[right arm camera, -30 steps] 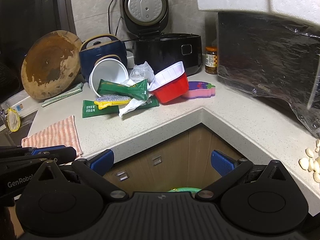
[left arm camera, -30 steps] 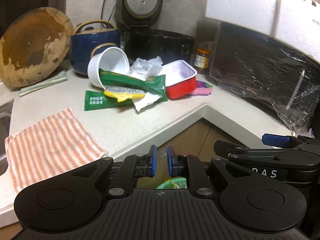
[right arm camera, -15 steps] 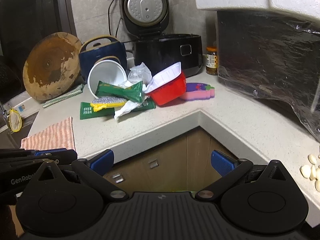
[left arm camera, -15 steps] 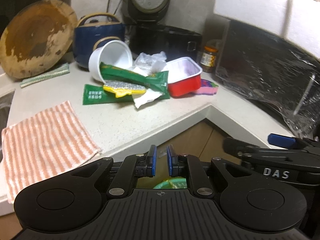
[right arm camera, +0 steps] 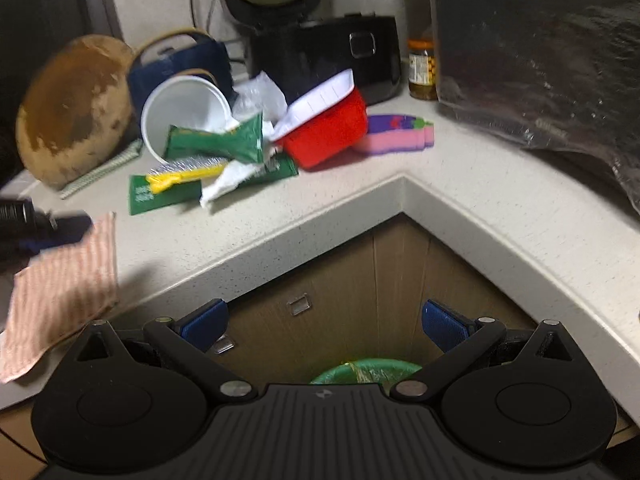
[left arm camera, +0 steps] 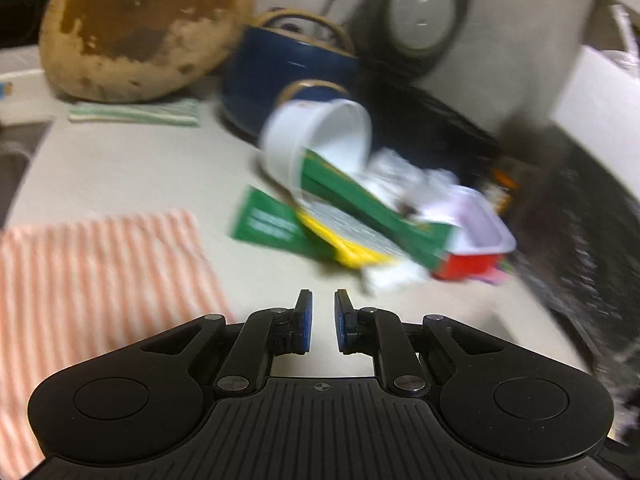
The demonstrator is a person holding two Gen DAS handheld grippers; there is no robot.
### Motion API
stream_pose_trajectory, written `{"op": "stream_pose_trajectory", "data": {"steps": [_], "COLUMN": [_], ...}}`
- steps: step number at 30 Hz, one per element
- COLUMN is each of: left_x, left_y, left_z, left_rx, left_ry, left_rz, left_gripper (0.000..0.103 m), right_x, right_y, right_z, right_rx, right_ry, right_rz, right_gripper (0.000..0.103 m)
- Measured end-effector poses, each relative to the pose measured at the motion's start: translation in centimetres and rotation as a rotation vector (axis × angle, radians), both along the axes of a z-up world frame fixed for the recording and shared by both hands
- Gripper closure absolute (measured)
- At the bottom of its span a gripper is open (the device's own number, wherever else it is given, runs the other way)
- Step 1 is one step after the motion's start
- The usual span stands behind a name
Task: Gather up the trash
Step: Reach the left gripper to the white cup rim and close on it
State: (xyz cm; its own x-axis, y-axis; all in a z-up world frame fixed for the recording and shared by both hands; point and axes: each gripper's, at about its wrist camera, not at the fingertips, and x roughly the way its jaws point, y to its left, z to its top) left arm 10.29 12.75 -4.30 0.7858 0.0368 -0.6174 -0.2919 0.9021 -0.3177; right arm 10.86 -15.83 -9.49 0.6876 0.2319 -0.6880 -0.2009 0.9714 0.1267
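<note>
Left tool: the left tool point(left arm camera: 321, 322) hangs over the pale speckled counter point(left arm camera: 132, 176), pointing at the litter; its blue pads stand a narrow gap apart and are opening, with nothing between them. The view is motion-blurred.
Right tool: the right tool point(right arm camera: 325, 326) is spread wide and empty, out beyond the counter's inner corner, above brown cabinet doors point(right arm camera: 360, 280).
Trash heap: a white paper cup point(right arm camera: 186, 114) lies on its side, mouth toward the cameras; a green foil wrapper point(right arm camera: 218, 142) sticks out of it. Below lie a yellow-and-silver packet point(right arm camera: 186, 170), a flat green sachet point(right arm camera: 160, 196) and crumpled white paper point(right arm camera: 224, 184). A red plastic tray with white lining point(right arm camera: 328, 130) tilts against the heap's right side.
Bin: the rim of a green bin with a liner point(right arm camera: 366, 372) shows on the floor, just beyond the right tool.
Surroundings: an orange-and-white striped cloth point(left arm camera: 96, 272) lies left of the heap, near the counter edge; a round stained wooden board point(left arm camera: 140, 28) leans at the back beside a dark blue pot point(left arm camera: 288, 76); a pink-and-purple sponge point(right arm camera: 396, 136) sits right of the tray.
</note>
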Motion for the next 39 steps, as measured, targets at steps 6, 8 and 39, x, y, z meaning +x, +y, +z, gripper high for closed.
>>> {"op": "stream_pose_trajectory", "data": {"steps": [6, 8, 39], "left_x": [3.3, 4.4, 16.4], "left_y": [5.6, 6.8, 9.5], "left_z": [-0.9, -1.3, -2.9], "left_rx": [-0.042, -0.081, 0.119], "left_ry": [-0.063, -0.058, -0.003], "left_rz": [-0.064, -0.083, 0.131], "left_gripper": [0.089, 0.089, 0.090], "right_x": [3.2, 4.7, 8.6], "right_y": [5.5, 7.3, 7.3], "right_z": [0.6, 0.6, 2.5], "right_rx": [-0.067, -0.084, -0.038], "right_ry": [-0.016, 0.000, -0.084], "right_rz": [0.024, -0.002, 0.198], "right_gripper": [0.000, 0.000, 0.000]}}
